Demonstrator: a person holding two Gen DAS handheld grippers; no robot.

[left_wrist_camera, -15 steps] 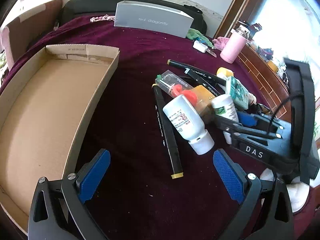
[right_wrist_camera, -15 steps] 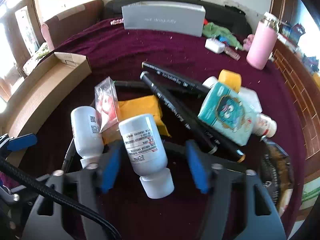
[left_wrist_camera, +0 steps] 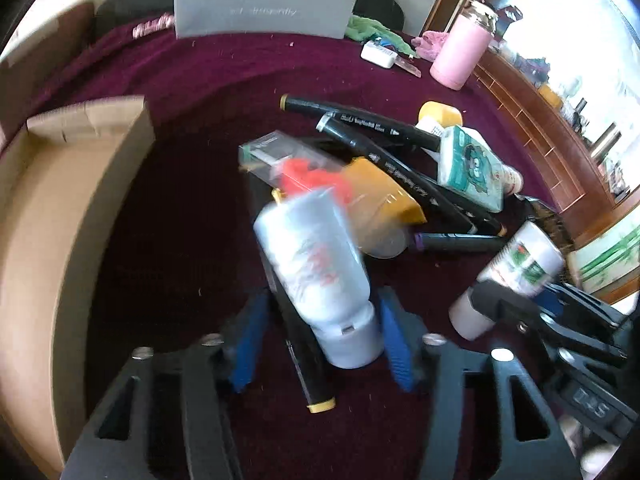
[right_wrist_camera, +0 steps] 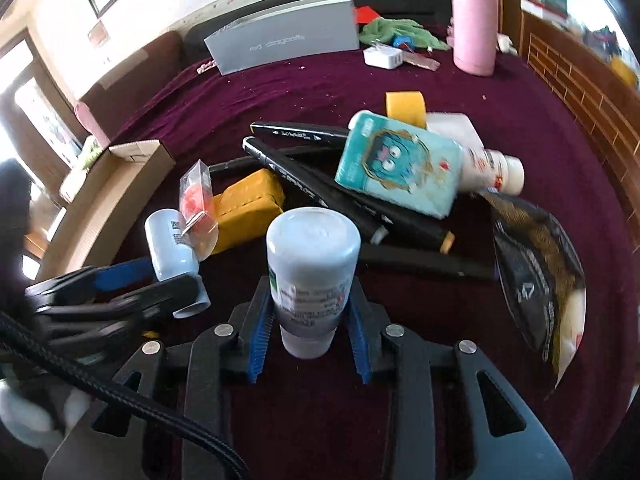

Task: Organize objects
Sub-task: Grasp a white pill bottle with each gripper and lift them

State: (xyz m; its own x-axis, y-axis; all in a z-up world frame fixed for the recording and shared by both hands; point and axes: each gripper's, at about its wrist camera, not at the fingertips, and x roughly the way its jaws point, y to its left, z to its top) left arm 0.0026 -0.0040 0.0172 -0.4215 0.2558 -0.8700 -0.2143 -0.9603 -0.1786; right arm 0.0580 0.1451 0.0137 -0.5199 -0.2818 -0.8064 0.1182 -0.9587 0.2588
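Small items lie heaped on a maroon cloth. My left gripper (left_wrist_camera: 320, 332) stands open astride the cap end of a lying white bottle (left_wrist_camera: 312, 264). Its right pad is at the cap. Its left pad stands a gap away, with a black marker (left_wrist_camera: 308, 364) running through that gap. My right gripper (right_wrist_camera: 310, 304) is shut on a second white bottle (right_wrist_camera: 312, 248) and holds it clear of the cloth, base pointing away from the camera. That held bottle (left_wrist_camera: 524, 256) also shows at the right of the left wrist view. An open cardboard box (left_wrist_camera: 60, 240) lies to the left.
The heap holds more black markers (right_wrist_camera: 320, 192), a teal tissue pack (right_wrist_camera: 396, 168), an orange pack (right_wrist_camera: 248, 208), a clear packet with red contents (right_wrist_camera: 194, 196) and a dark snack bag (right_wrist_camera: 536, 280). A grey box (right_wrist_camera: 284, 32), white charger (right_wrist_camera: 382, 57) and pink flask (right_wrist_camera: 476, 32) stand behind.
My left gripper has moved forward over the lying bottle and its jaws have narrowed by about half. My right gripper has shut on its bottle and lifted it off the heap.
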